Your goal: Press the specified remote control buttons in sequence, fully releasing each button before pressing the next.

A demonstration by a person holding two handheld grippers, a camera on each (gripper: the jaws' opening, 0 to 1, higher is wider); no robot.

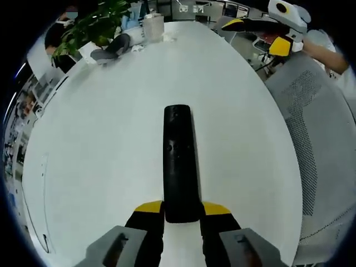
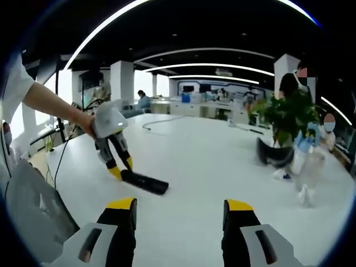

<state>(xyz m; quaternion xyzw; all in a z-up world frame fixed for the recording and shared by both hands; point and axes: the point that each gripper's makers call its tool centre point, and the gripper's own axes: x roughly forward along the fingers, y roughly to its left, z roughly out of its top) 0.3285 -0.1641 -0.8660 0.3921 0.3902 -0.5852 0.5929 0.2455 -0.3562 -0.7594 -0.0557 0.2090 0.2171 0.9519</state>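
Observation:
A long black remote control (image 1: 179,158) lies on the white table (image 1: 111,139), pointing away from me. My left gripper (image 1: 182,208) is shut on its near end, a yellow-tipped jaw on each side. In the right gripper view the same remote (image 2: 146,182) rests flat on the table while the left gripper (image 2: 122,168), held in a person's hand (image 2: 83,121), clamps its end. My right gripper (image 2: 180,206) is open and hangs above the table, well short of the remote. It also appears at the far right of the left gripper view (image 1: 257,34), raised in the air.
A potted plant (image 2: 289,114), a dark curved object (image 2: 273,156), a spray bottle (image 2: 303,147) and clear plastic containers (image 2: 311,172) stand at the table's far side. A grey mesh chair (image 1: 317,139) sits against the table edge. Office desks fill the background.

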